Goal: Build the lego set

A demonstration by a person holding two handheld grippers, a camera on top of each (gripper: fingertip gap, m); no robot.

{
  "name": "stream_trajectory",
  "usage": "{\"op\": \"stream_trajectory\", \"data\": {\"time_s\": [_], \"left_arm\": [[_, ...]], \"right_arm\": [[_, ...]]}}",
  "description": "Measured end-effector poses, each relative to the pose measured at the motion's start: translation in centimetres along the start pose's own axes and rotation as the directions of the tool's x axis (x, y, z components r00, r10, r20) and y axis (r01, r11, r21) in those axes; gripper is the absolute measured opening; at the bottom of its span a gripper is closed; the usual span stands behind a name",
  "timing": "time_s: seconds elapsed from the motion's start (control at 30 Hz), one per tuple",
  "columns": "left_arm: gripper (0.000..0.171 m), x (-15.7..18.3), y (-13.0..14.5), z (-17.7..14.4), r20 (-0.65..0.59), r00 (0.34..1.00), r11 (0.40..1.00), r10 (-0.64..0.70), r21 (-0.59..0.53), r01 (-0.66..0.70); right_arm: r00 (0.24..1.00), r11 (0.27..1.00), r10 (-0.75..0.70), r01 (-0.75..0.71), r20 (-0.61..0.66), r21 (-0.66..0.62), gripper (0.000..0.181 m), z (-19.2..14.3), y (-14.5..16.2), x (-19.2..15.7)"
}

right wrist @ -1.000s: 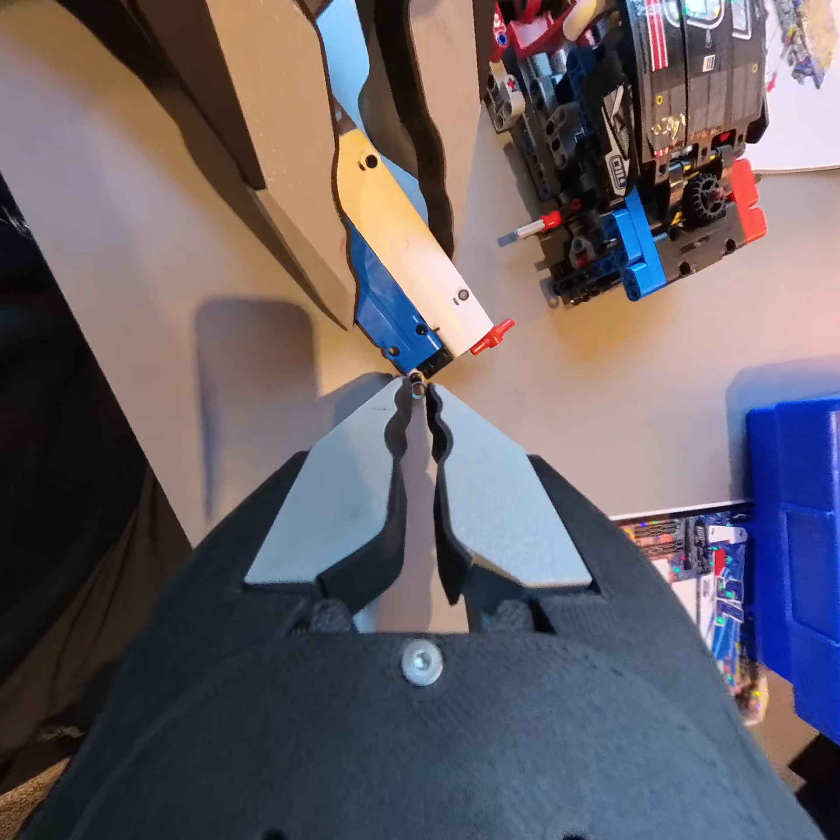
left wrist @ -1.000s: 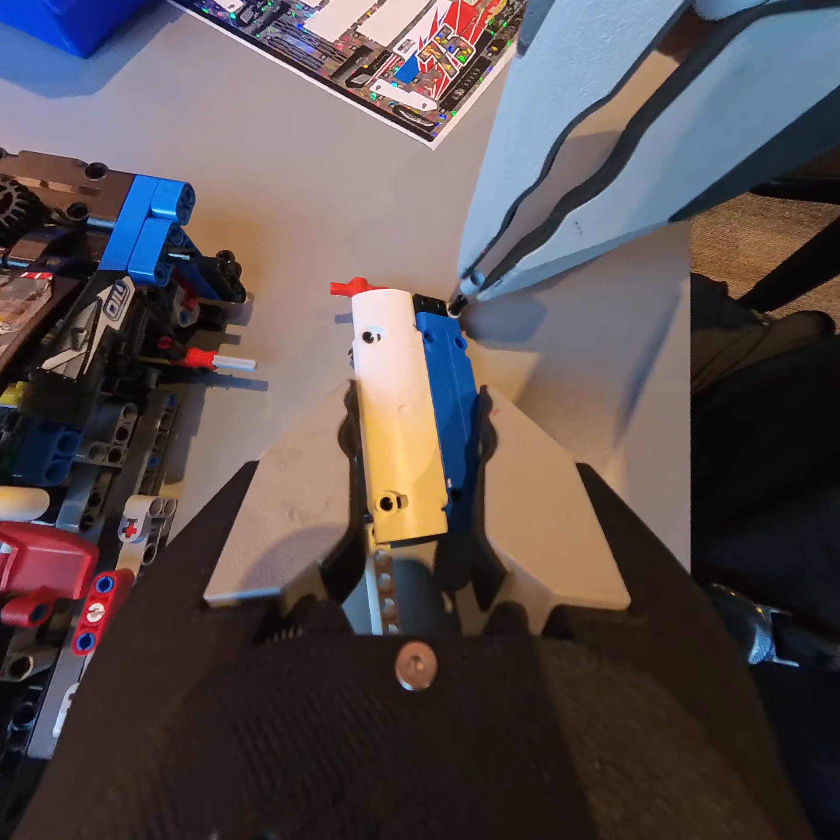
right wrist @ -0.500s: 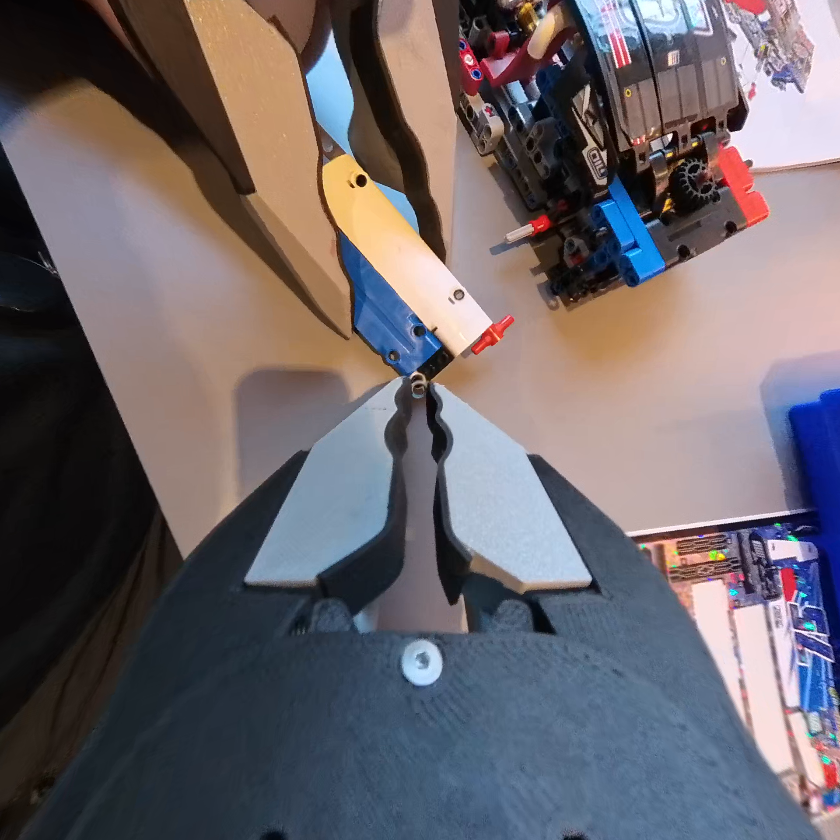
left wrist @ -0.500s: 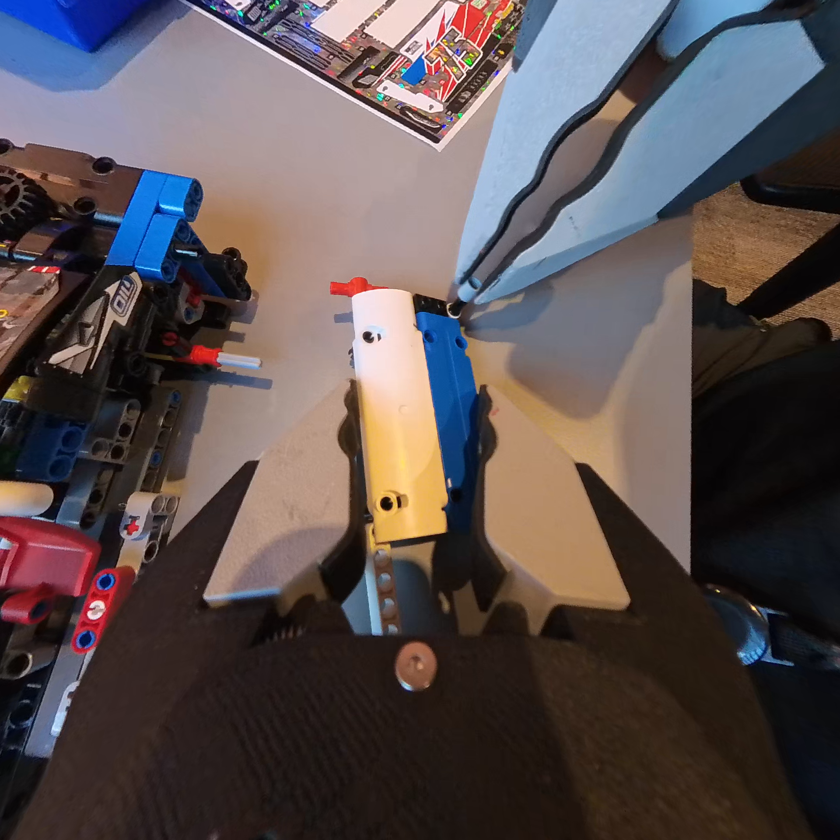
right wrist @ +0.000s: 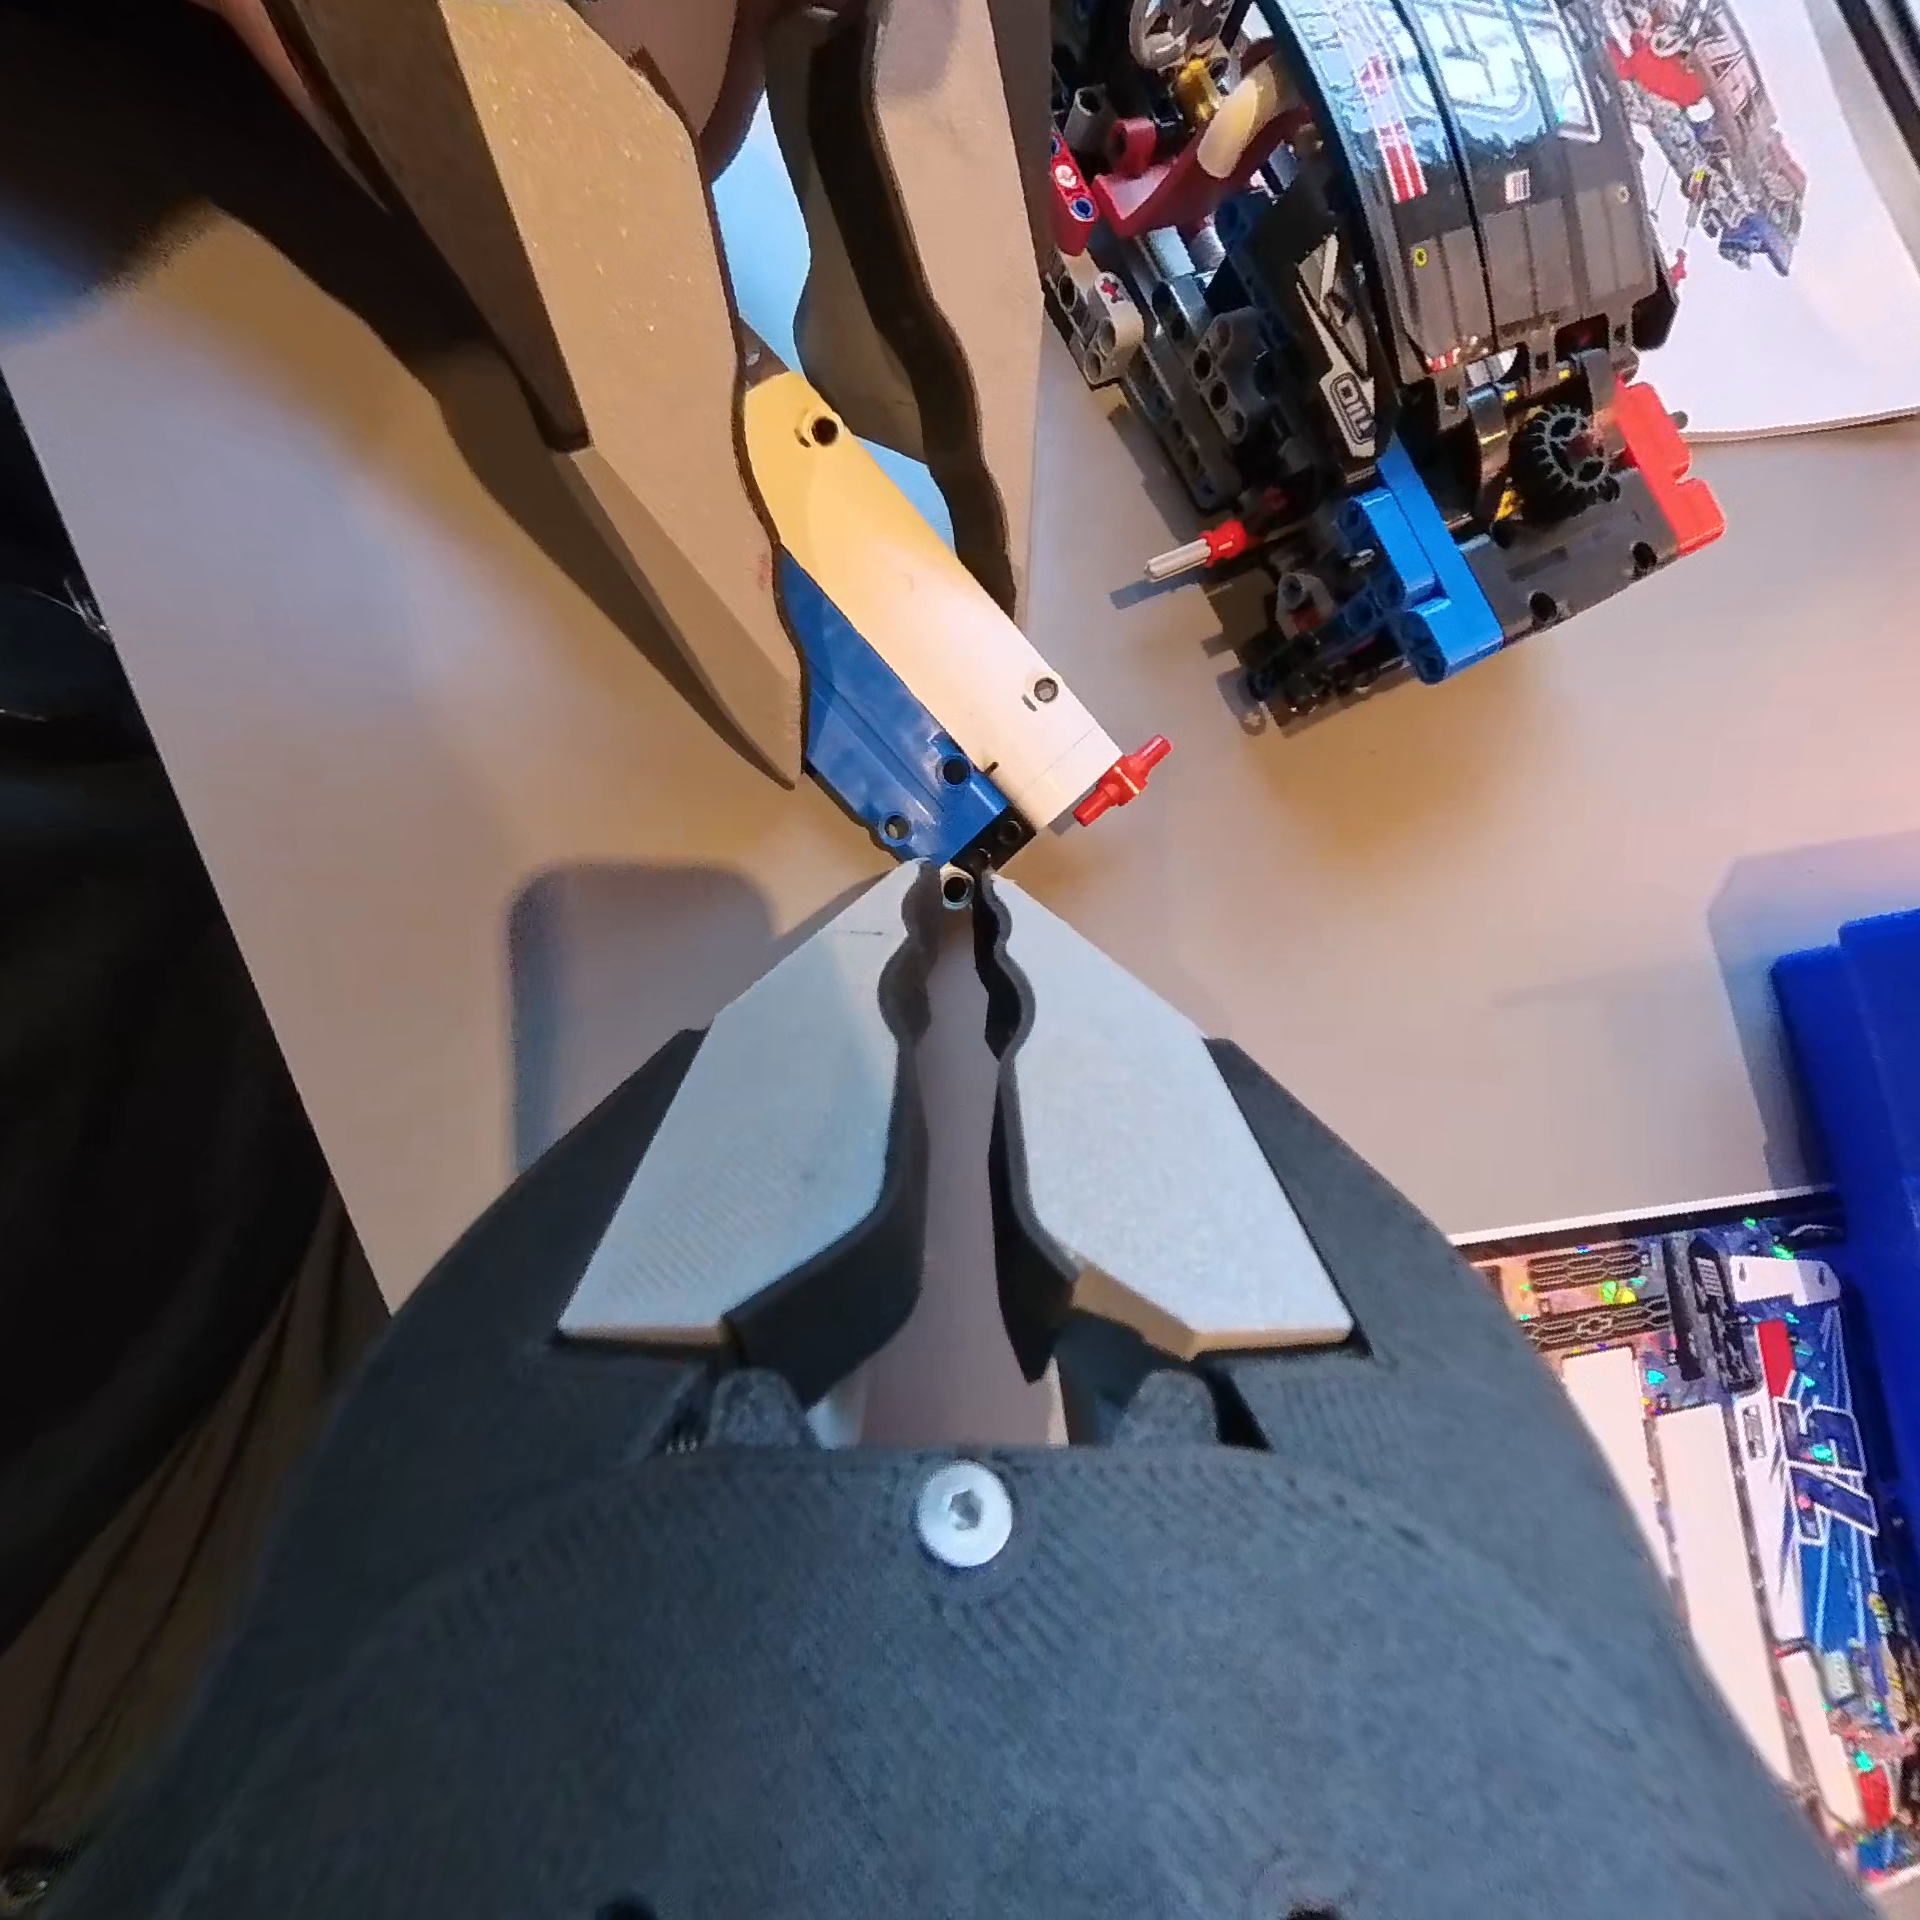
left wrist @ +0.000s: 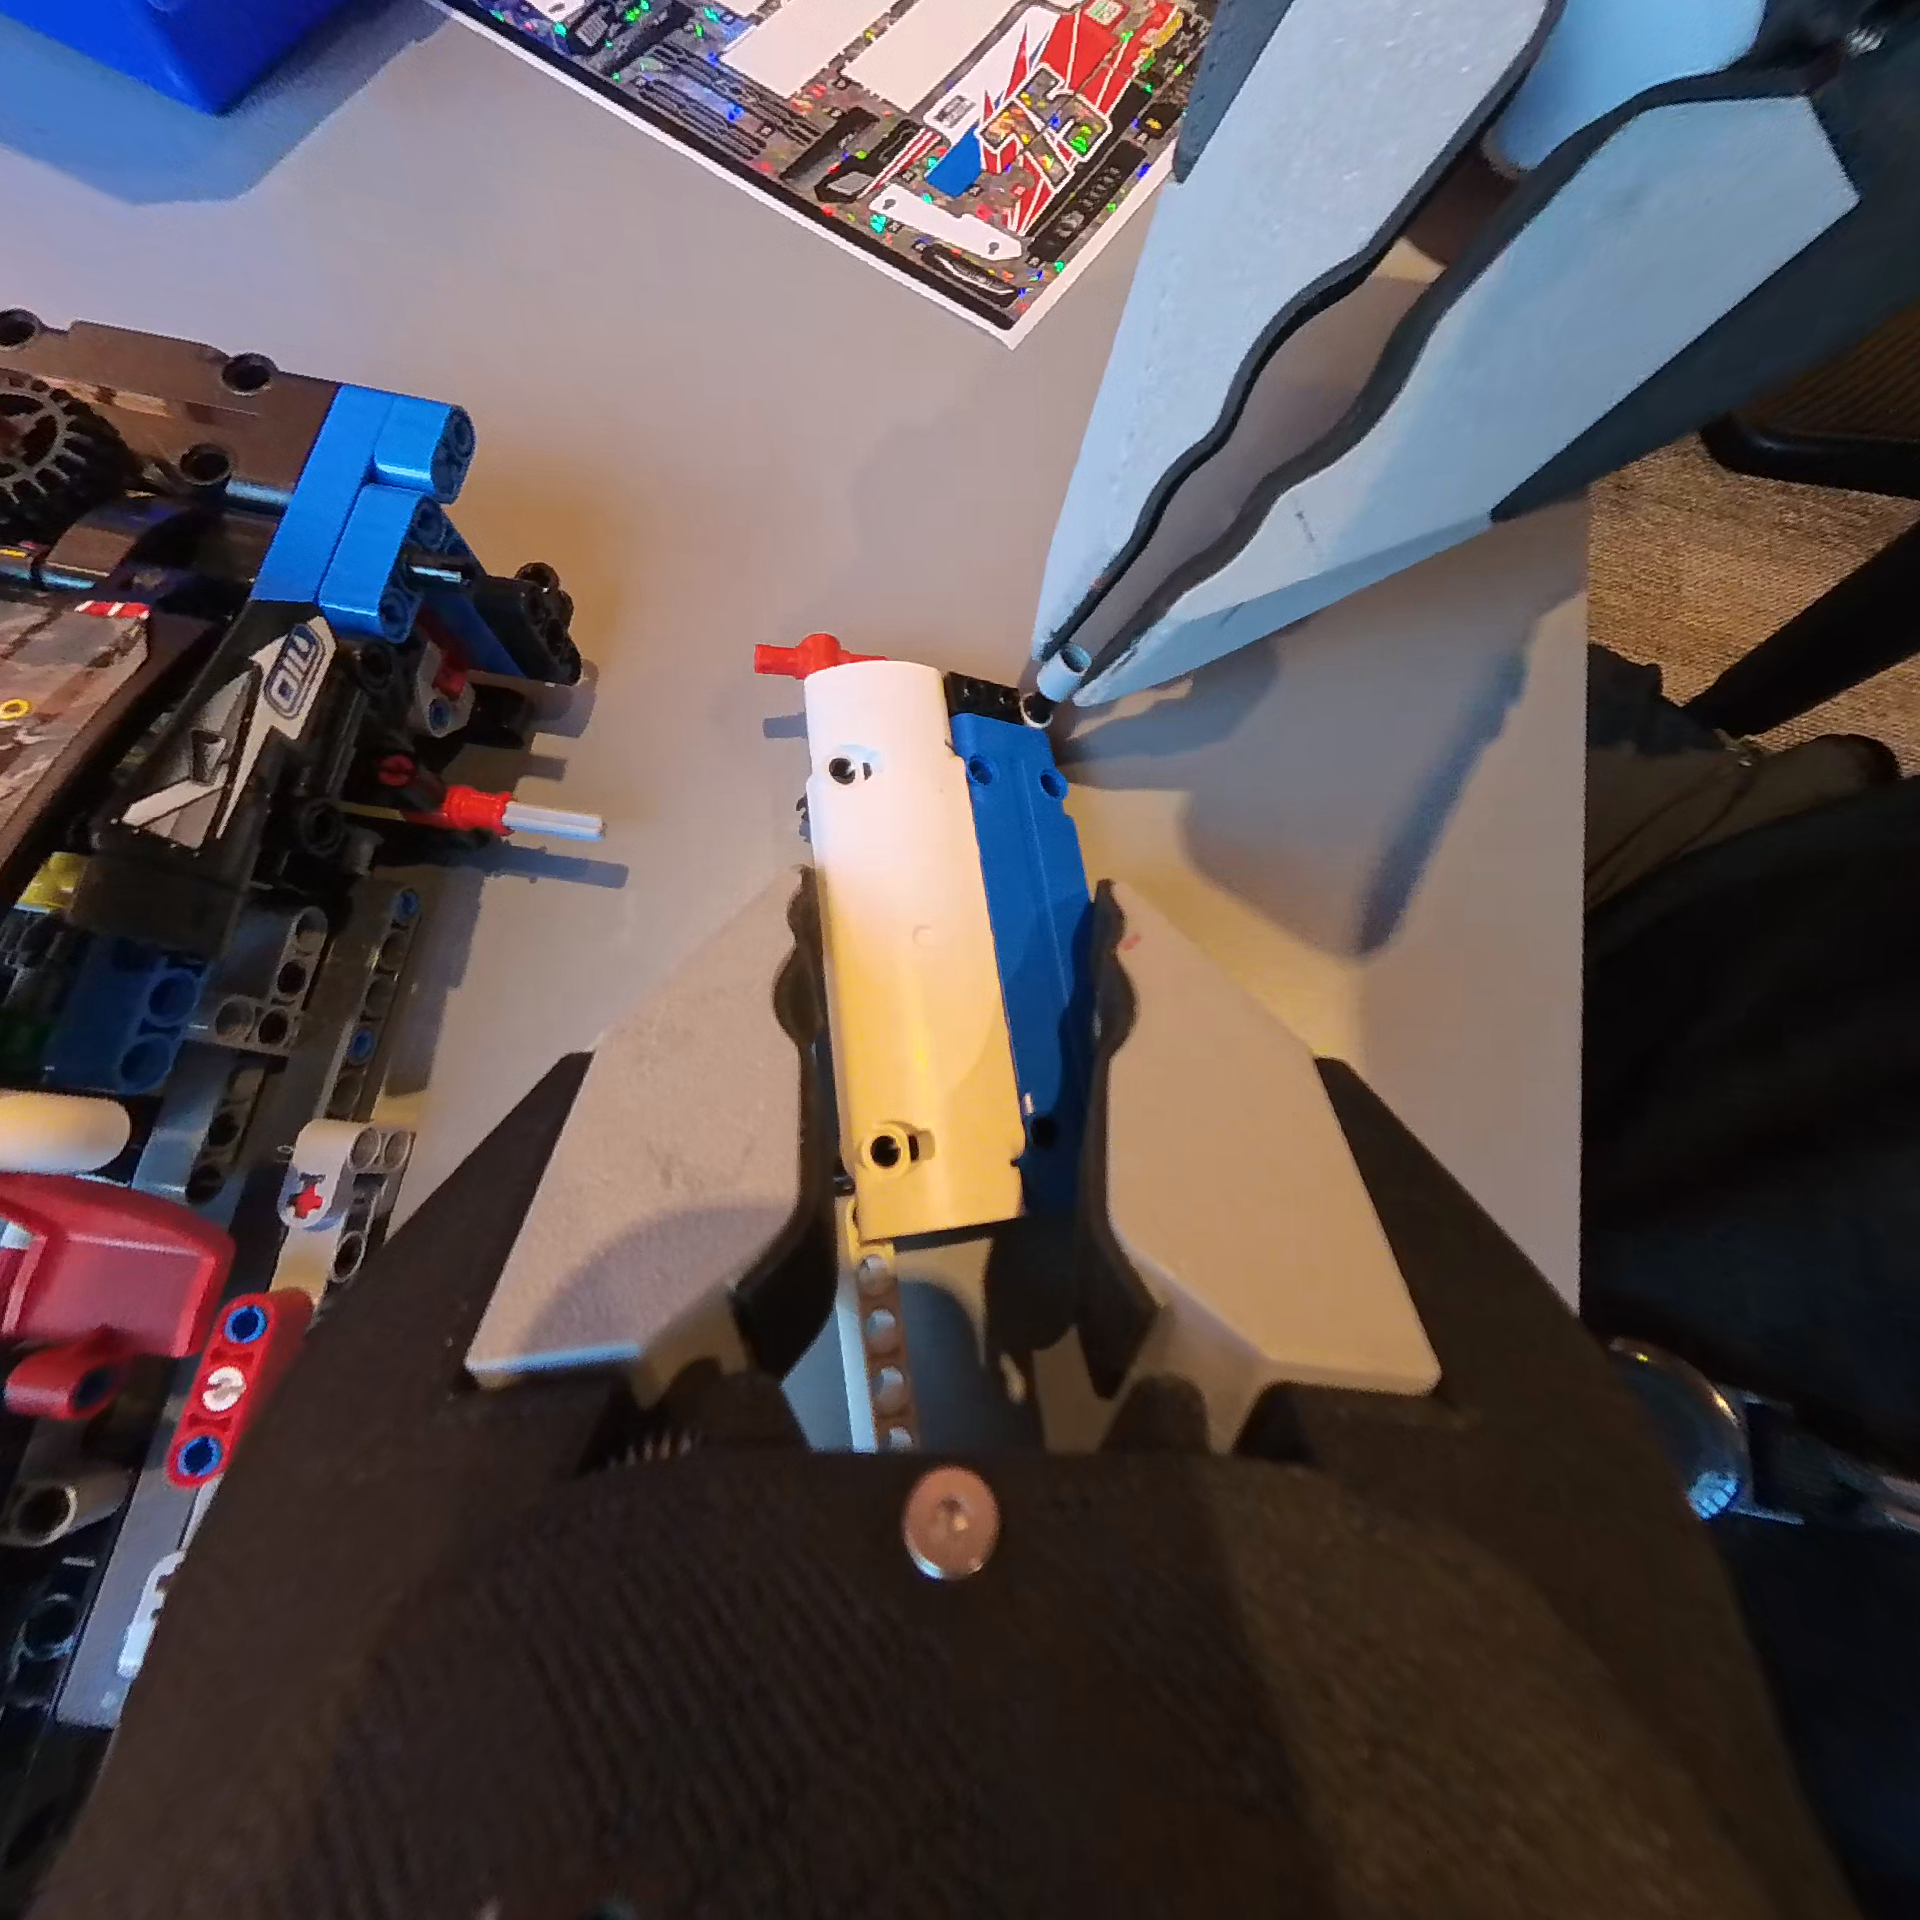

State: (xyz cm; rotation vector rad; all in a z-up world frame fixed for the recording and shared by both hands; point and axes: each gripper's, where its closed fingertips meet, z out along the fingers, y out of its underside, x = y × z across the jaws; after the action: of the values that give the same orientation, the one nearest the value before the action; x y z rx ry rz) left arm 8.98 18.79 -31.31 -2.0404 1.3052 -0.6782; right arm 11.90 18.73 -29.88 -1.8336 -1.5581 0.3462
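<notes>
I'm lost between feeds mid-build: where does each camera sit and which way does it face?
Left wrist: on the left tool, looking down at the table; its own fingers clamp the panel.
Right wrist: on the right tool, facing the opposite way; its own fingers pinch a pin.
Shared: panel, pin, both tools, truck, sticker sheet.

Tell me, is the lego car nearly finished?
Partly. The big car body is already built up. The left gripper holds a white and blue panel piece, and the right gripper is pushing a small grey pin into its end. That piece isn't on the car yet.
</notes>
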Motion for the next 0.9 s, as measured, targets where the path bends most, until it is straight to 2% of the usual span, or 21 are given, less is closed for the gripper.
{"op": "stream_trajectory", "data": {"time_s": [0.17,0.3,0.53,0.73,0.8,0.9], "left_arm": [[0.049,-0.02,-0.01,0.01,0.001,1.000,1.000,-0.001,0.000,0.001],[0.049,-0.07,-0.02,0.00,0.001,1.000,1.000,-0.006,0.001,0.006],[0.049,-0.20,-0.05,-0.01,0.005,1.000,1.000,-0.014,0.002,0.014],[0.049,-0.32,-0.06,-0.02,0.011,1.000,1.000,-0.019,0.003,0.019],[0.049,-0.40,-0.06,-0.03,0.017,1.000,1.000,-0.022,0.003,0.022],[0.049,-0.50,-0.05,-0.05,0.019,0.999,1.000,-0.027,0.004,0.027]], "right_arm": [[0.998,0.998,-0.036,0.038,0.047,-0.049,0.004,0.00,0.09,-0.01],[0.988,0.989,-0.131,0.136,0.085,-0.058,0.004,0.06,0.08,0.03],[0.980,0.988,-0.131,0.142,0.149,-0.063,0.004,0.12,0.18,0.11],[0.943,0.941,-0.304,0.319,0.133,-0.111,0.003,0.21,0.12,0.25],[0.949,0.945,-0.287,0.303,0.131,-0.125,0.003,0.28,0.08,0.33],[0.978,0.975,-0.171,0.185,0.122,-0.121,0.004,0.43,-0.01,0.41]]}}
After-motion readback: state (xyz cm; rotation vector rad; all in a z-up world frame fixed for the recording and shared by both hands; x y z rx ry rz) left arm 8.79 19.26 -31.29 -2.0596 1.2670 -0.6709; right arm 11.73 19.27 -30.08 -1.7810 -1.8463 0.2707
